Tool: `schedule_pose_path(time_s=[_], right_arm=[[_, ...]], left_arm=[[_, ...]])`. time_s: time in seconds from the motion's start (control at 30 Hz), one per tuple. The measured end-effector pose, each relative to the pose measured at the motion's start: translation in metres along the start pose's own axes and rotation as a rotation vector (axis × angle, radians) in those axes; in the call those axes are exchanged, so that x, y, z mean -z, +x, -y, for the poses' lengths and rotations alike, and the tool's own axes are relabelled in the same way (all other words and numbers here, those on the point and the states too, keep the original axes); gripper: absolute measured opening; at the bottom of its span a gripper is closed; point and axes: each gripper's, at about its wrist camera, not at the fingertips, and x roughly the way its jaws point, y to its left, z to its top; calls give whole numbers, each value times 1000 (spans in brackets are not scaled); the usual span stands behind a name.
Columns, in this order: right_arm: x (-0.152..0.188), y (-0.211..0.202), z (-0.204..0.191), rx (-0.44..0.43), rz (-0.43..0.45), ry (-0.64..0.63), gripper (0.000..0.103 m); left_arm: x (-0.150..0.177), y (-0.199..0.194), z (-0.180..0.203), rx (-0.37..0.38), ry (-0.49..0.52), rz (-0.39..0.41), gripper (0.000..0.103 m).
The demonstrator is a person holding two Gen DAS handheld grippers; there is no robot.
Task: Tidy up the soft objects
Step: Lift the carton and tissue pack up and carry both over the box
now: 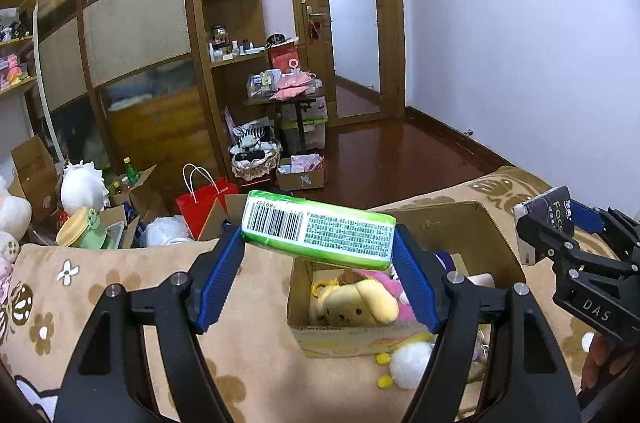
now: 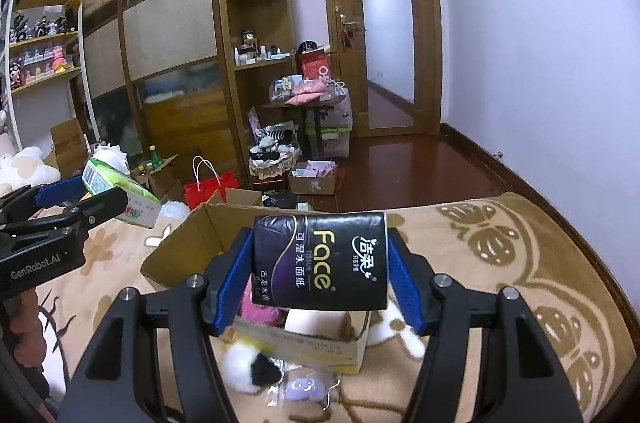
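My left gripper (image 1: 320,255) is shut on a green tissue pack (image 1: 318,229) with a barcode, held above the open cardboard box (image 1: 496,235) on the bed. The box holds a yellow plush (image 1: 360,303) and pink soft toys. My right gripper (image 2: 318,283) is shut on a black "Face" tissue pack (image 2: 320,261), held over the same box (image 2: 180,243). In the left wrist view the right gripper (image 1: 552,235) shows at the right edge with the black pack (image 1: 548,209). In the right wrist view the left gripper (image 2: 76,199) shows at the left with the green pack (image 2: 120,191).
A beige flowered blanket (image 1: 248,355) covers the bed. A white pom-pom toy (image 1: 412,363) lies in front of the box; a black-and-white plush (image 2: 248,363) and a bagged purple item (image 2: 304,389) too. Boxes, a red bag (image 1: 204,203) and plush toys crowd the floor beyond.
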Motion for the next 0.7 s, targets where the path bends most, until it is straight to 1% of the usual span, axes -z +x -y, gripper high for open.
schedule_pose_path(time_s=[0.2, 0.57, 0.7], right_arm=[[-1, 11, 5, -18, -16, 20, 68], [6, 40, 8, -35, -61, 23, 68], [8, 49, 11, -41, -76, 37, 68]], left_arm=[[1, 13, 4, 11, 14, -16, 74], [7, 42, -1, 29, 11, -80, 74], [11, 47, -1, 25, 15, -82, 74]])
